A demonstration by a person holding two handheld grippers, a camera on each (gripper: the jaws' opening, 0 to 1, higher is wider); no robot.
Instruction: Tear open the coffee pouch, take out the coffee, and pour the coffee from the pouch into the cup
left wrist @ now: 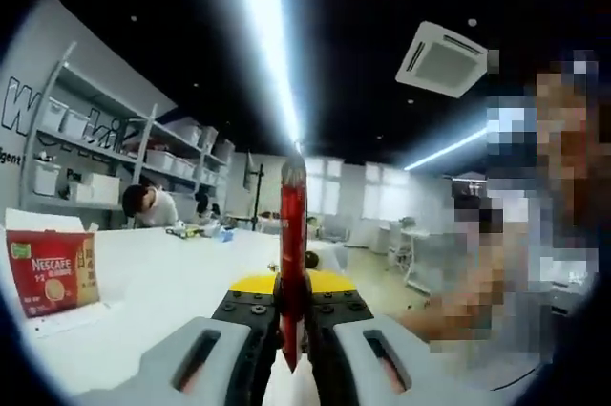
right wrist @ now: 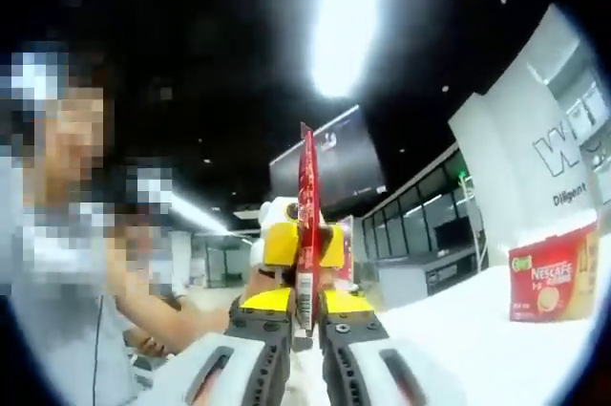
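Note:
A slim red coffee stick pouch (left wrist: 293, 234) stands upright and edge-on between the jaws of my left gripper (left wrist: 292, 320), which is shut on its lower part. In the right gripper view the same red pouch (right wrist: 307, 224) rises from my right gripper (right wrist: 305, 315), which is also shut on it. The two grippers face each other across the pouch. The yellow tips of the right gripper (left wrist: 329, 282) show just behind the pouch, as does the yellow and white front of the left gripper (right wrist: 282, 239). The pouch's top edge looks whole.
A red Nescafe box (left wrist: 52, 272) (right wrist: 552, 277) stands on the white table (left wrist: 162, 282). Shelves with white bins (left wrist: 86, 153) line the far wall. A person (left wrist: 148, 205) bends over the far end of the table. A hand and sleeve (right wrist: 153, 320) are close by.

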